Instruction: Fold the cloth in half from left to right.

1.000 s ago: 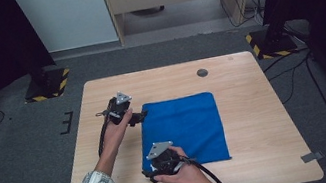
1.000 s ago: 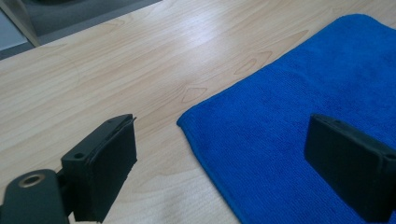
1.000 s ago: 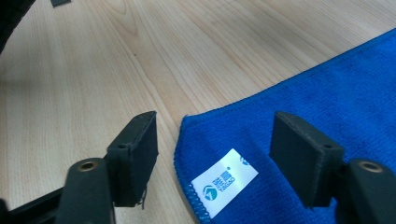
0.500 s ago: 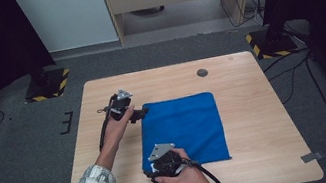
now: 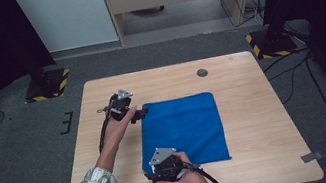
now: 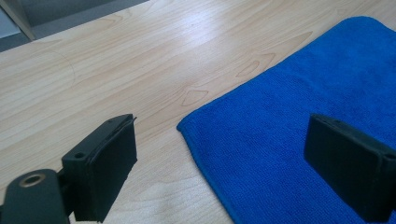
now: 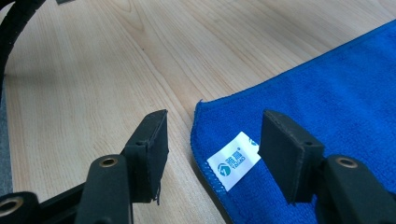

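1. Where the high view's lower middle shows the right gripper (image 5: pixel 158 177), it sits at the near-left corner of the blue cloth (image 5: pixel 183 128), held in a hand that comes in from the bottom edge.
2. Its jaws stand about half open and have just been closing; in the right gripper view they straddle that corner, one jaw over bare wood, the other over the cloth, and the pads do not yet press on anything.
3. A small white label (image 7: pixel 233 159) is sewn at this corner, lower centre of the right gripper view, between the two jaws.
4. Farther up, left of centre in the high view, the left gripper (image 5: pixel 140 114) points at the cloth's far-left corner; its jaws are wide open and hold nothing, with the corner lying between them in the left gripper view.
5. The cloth lies flat and square on the wooden table (image 5: pixel 255 105), filling the middle of the tabletop.
6. By its napped weave and stitched hem it looks soft, light and limp: it would likely sag and fold once lifted, and it cannot break.
7. The best hold seems to be the two left corners, pinched through the hem, with one jaw slid under the edge so the pads close on fabric and not on wood.
8. At the table's far edge, upper centre, lies a small dark disc (image 5: pixel 202 72), well apart from the cloth.
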Motion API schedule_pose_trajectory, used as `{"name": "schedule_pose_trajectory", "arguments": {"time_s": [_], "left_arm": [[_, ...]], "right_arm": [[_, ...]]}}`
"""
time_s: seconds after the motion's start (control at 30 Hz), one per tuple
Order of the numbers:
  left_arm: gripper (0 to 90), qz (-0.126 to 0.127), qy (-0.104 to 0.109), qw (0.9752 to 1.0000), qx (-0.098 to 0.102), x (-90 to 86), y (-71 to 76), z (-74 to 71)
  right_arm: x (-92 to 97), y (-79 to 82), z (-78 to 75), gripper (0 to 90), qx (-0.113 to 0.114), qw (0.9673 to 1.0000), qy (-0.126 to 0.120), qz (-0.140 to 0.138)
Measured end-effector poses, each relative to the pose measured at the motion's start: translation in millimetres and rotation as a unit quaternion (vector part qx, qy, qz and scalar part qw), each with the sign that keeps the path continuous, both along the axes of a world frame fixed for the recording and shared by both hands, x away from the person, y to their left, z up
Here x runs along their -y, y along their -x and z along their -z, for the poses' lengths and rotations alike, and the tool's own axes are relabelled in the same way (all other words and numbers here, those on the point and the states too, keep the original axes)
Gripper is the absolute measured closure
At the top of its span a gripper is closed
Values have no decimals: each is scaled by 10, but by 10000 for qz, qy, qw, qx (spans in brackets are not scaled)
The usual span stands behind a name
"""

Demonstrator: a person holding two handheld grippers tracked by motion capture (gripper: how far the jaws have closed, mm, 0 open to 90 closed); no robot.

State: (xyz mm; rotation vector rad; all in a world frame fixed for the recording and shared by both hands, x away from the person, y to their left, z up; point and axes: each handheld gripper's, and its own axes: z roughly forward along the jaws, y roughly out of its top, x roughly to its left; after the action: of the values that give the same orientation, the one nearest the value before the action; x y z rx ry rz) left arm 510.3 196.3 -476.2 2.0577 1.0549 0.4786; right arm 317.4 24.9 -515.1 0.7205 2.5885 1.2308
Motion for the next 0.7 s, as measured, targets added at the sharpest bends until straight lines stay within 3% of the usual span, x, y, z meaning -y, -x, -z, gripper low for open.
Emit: {"name": "schedule_pose_trajectory", "arguments": {"time_s": [0.4,0.5,0.57,0.63,0.7], "left_arm": [[90,-30,45,10000,-81,-18,-31,53],[99,-12,107,9999,-92,-22,-40,64],[100,3,136,9998,-109,-25,-48,76],[109,13,155,9998,-131,-31,-61,96],[119,-7,205,9997,-151,-35,-84,131]], "right_arm": [[-226,-25,93,408,35,9999,131,-22],[-281,-37,131,544,112,9996,247,17],[-289,-48,140,728,60,9996,254,72],[-285,-43,136,831,3,9998,194,37],[-285,-22,128,858,-19,9998,185,-30]]}}
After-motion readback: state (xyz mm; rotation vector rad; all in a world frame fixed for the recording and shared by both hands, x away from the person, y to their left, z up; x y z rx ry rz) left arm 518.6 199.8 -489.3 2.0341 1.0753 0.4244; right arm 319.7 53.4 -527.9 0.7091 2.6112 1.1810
